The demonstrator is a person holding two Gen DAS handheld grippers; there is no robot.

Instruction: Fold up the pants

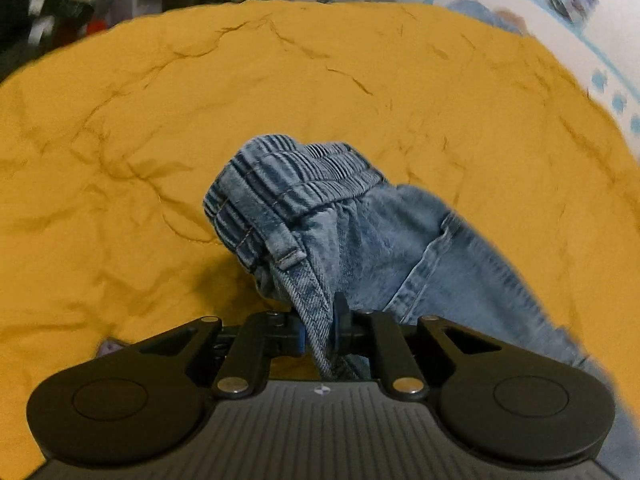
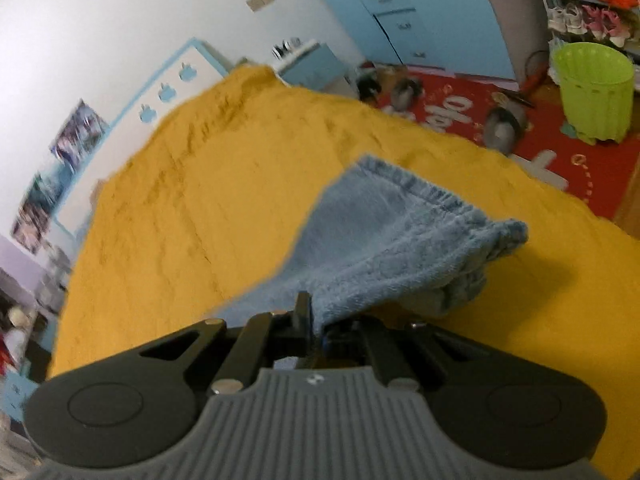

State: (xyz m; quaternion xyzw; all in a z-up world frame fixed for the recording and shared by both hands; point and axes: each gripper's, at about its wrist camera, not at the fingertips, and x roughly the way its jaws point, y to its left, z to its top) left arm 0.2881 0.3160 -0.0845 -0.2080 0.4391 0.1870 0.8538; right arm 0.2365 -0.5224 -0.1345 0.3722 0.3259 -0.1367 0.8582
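Observation:
Light blue denim pants (image 1: 360, 236) hang over a yellow bedspread (image 1: 160, 128). In the left wrist view my left gripper (image 1: 320, 334) is shut on the side seam just below the elastic waistband (image 1: 288, 176), which droops forward. In the right wrist view my right gripper (image 2: 318, 330) is shut on the pants (image 2: 392, 240) near a leg end, whose frayed hem (image 2: 436, 194) hangs off to the right, lifted above the bedspread (image 2: 224, 184).
The bed meets a white and blue wall (image 2: 120, 40) on its far side. Beyond the bed edge lie a red floor mat (image 2: 560, 152), a green bin (image 2: 596, 92), slippers and blue cabinets (image 2: 420, 12).

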